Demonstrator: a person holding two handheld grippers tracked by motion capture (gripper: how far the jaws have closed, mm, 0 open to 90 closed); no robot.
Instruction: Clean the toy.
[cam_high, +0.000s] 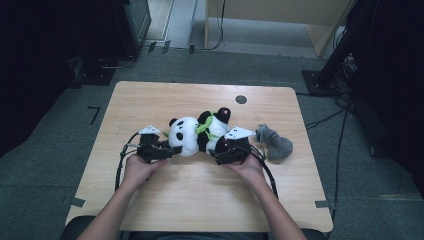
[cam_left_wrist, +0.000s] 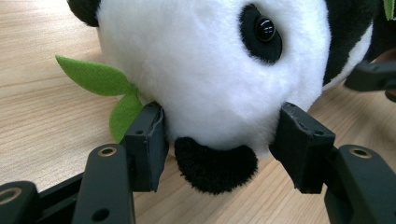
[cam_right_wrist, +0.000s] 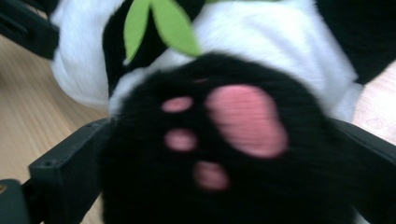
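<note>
A dim room with grey carpet surrounds a light wooden table with rounded corners, seen from above; dark equipment stands and cables sit on the floor at the edges. Across the middle of the table lies a stuffed panda on its side, its white head toward the left and its black legs toward the right, with green felt leaves at its neck. Just to the right of the panda, close beside it, rests a small grey soft toy. A person's bare forearms come in from the near edge, each hand holding a black gripper. The left gripper sits at the panda's head: its two pads press into the white fur on either side of the muzzle, just above the black nose patch, so it is gripping the head. A green leaf pokes out beside the near pad. The right gripper is at the panda's black foot, whose pink paw pads face the camera. Its jaws stand wide on either side of the foot, and the blurred picture does not make clear whether they press on it. A small dark round mark sits near the table's far edge.
</note>
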